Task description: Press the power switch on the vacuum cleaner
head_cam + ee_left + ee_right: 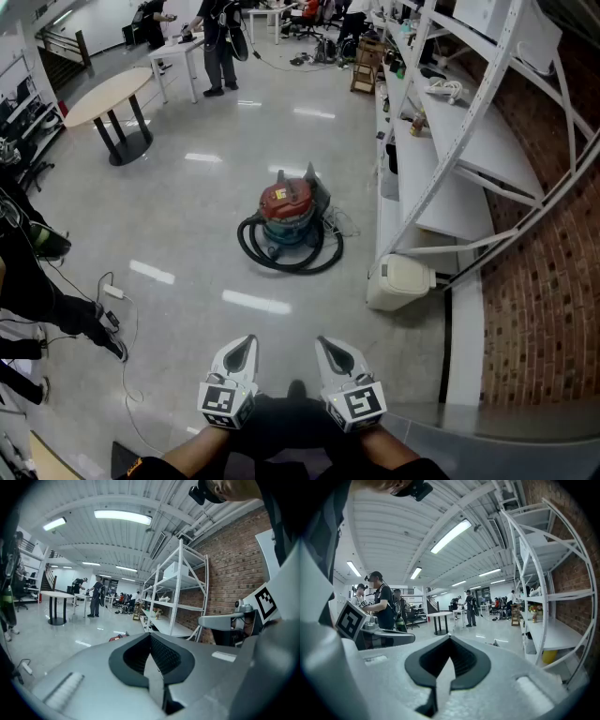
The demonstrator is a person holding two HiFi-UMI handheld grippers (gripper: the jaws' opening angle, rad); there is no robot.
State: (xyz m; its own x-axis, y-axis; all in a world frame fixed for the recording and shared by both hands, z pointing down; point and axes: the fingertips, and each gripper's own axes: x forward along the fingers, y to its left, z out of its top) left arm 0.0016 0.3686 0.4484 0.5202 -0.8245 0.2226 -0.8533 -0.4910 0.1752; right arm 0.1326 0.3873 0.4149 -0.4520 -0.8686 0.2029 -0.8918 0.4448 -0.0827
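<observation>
Fingers together, empty, left gripper, right gripper

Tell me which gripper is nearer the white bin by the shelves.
Right. The right gripper is back and left of the white bin; the left gripper is farther left again.

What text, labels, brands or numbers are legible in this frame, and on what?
No text is readable.
Vacuum cleaner: a pale patch on its red top, too small to read.
Left tool and right tool: their marker cubes show black square patterns only, no letters or digits.
</observation>
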